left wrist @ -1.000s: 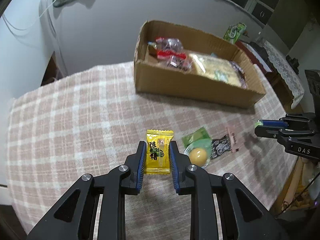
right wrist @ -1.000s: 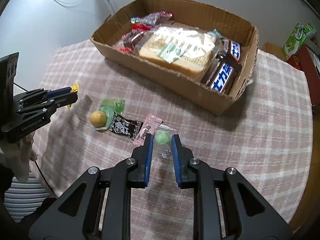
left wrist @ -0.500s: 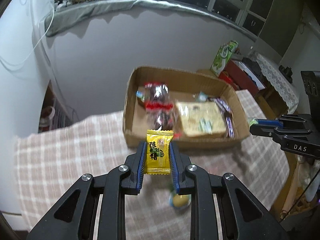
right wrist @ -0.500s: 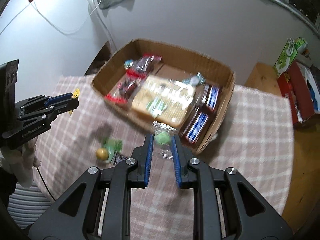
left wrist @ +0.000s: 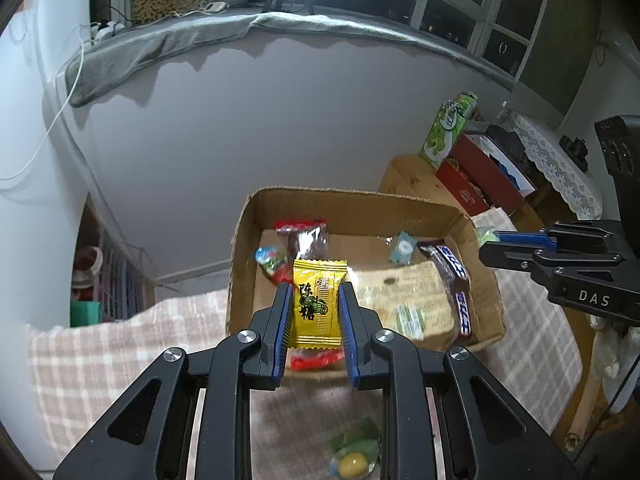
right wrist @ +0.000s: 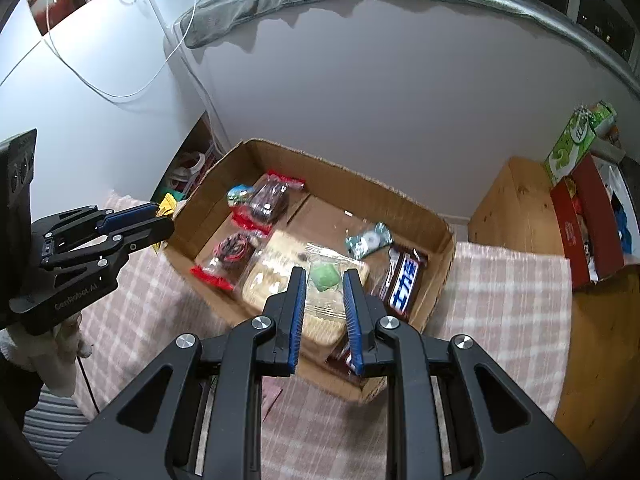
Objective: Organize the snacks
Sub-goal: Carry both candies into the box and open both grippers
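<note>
My left gripper (left wrist: pixel 315 300) is shut on a yellow candy packet (left wrist: pixel 318 304) and holds it in the air above the near left part of the cardboard box (left wrist: pixel 360 204). My right gripper (right wrist: pixel 323 280) is shut on a green candy in a clear wrapper (right wrist: pixel 323 276), high above the box (right wrist: pixel 336 172). The box holds a bread pack (right wrist: pixel 272 276), red-edged snack bags (right wrist: pixel 268 200), chocolate bars (right wrist: pixel 404 280) and a small teal candy (right wrist: pixel 368 240). The left gripper also shows at the left of the right wrist view (right wrist: pixel 160 220); the right gripper shows at the right of the left wrist view (left wrist: pixel 490 242).
The box stands at the far side of a table with a pink checked cloth (left wrist: pixel 100 356). A green-wrapped yellow candy (left wrist: pixel 354 460) lies on the cloth near me. A grey wall stands behind the box. A wooden cabinet (right wrist: pixel 520 208) with red and green boxes stands at the right.
Both grippers have lifted from the cloth with their candies and moved forward over the box. The loose snacks on the cloth have dropped toward the bottom of the views.
</note>
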`<state>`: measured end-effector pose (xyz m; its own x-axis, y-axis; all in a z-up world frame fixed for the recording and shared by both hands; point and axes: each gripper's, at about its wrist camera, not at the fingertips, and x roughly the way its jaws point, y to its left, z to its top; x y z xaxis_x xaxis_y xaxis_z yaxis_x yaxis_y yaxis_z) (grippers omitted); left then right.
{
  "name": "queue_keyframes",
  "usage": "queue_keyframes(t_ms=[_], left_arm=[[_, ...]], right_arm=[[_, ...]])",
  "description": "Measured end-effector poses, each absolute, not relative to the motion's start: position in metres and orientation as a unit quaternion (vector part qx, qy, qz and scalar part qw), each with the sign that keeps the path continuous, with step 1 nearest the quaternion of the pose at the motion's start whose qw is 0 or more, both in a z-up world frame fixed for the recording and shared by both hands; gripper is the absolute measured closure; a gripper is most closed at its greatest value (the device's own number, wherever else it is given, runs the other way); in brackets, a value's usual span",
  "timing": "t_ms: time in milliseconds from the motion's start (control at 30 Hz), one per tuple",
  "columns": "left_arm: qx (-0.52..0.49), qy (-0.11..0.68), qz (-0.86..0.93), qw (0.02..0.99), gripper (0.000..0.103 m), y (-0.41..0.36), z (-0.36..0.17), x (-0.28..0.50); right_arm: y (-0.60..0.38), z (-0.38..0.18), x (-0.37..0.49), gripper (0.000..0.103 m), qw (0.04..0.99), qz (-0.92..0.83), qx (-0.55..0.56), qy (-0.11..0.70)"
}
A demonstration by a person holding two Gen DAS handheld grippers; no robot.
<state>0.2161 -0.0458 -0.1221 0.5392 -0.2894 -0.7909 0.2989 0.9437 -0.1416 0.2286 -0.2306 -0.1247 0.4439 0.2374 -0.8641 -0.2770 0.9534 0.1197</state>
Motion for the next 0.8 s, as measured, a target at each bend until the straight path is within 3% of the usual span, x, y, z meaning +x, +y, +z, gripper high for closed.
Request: queue_keyframes(t_ms=[567, 600, 700, 800], left_arm=[[0.018, 0.460, -0.165, 0.872, 0.079, -0.057, -0.137, 0.235], [0.021, 0.460, -0.163, 0.873, 0.078, -0.057, -0.136, 0.235], [0.024, 0.456, -0.157, 0.876, 0.068, -0.056, -0.134, 0.235], [0.023, 0.450, -0.158, 0.878, 0.068, -0.055, -0.130, 0.233]], right_arm=[[-0.230, -0.151, 0.256, 0.082, 0.838, 0.143, -0.023, 0.526], [-0.230, -0.151, 0.257, 0.079, 0.837, 0.143, -0.023, 0.527], [-0.230, -0.150, 0.256, 0.055, 0.841, 0.139, -0.026, 0.522], [-0.230, -0.147, 0.253, 0.052, 0.844, 0.140, -0.026, 0.517]])
